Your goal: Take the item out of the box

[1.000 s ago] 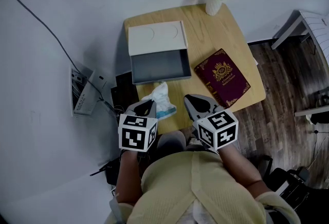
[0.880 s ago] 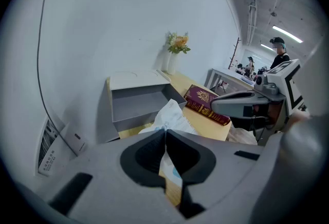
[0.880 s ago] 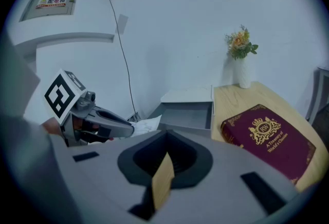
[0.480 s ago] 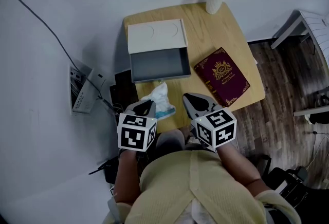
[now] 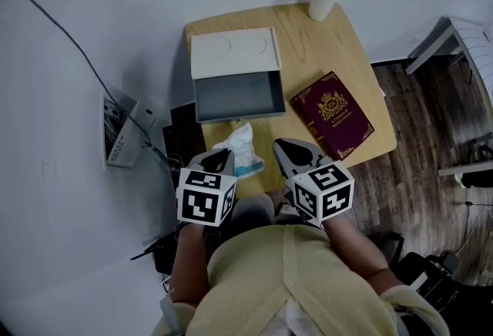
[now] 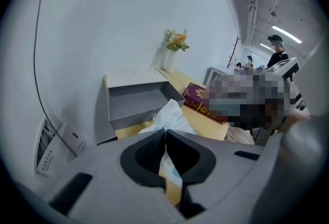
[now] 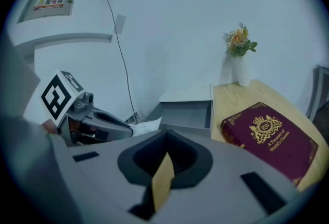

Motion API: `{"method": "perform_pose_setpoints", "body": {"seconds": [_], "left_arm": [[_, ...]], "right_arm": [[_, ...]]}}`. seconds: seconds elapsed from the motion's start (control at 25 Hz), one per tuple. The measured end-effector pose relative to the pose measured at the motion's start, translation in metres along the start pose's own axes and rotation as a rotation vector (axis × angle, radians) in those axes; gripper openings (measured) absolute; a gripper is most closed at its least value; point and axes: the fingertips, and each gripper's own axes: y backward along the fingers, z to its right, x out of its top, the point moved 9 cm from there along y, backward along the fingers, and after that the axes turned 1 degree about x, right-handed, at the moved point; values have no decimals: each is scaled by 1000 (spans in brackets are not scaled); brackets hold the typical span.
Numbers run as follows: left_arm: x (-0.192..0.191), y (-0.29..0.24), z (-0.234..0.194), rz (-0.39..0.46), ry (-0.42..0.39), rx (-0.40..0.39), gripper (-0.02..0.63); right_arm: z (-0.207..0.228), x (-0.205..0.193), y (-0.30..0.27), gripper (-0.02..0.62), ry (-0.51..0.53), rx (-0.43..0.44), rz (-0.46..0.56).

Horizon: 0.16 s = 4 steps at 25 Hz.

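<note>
Where the bench [image 5: 308,49] ends nearest the person, the packet [image 5: 243,149] lies out of the box, on the wood just short of the open grey tray [image 5: 239,95]. It sits between the two tongs but much closer to the left tongs [image 5: 222,159], whose tips are right at its left side. The right tongs [image 5: 285,149] stand apart from it, on its other side.

In the left gripper view the left tongs [image 6: 165,134] are closed tip to tip, and the packet [image 6: 172,117] shows straight beyond the tips and again through the slit under them. Whether a fold of it is nipped there cannot be made out. In the right gripper view the right tongs [image 7: 165,135] are closed too, with only bare wood showing through the gap behind their tips.

The packet's long axis runs roughly from the person toward the box. Its crumpled white end points at the tray and looks slightly raised, while its blue-printed end lies by the bench's near edge.

The white lid [image 5: 235,53] lies just beyond the tray, touching it. A burgundy book [image 5: 333,115] rests to the right of the box.
</note>
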Motion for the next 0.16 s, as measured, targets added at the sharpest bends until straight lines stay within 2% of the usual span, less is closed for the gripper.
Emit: {"method": "perform_pose_setpoints", "body": {"seconds": [0.16], "left_arm": [[-1, -2, -1, -3, 2, 0, 28]], "right_arm": [[1, -1, 0, 29, -2, -3, -1]]}}
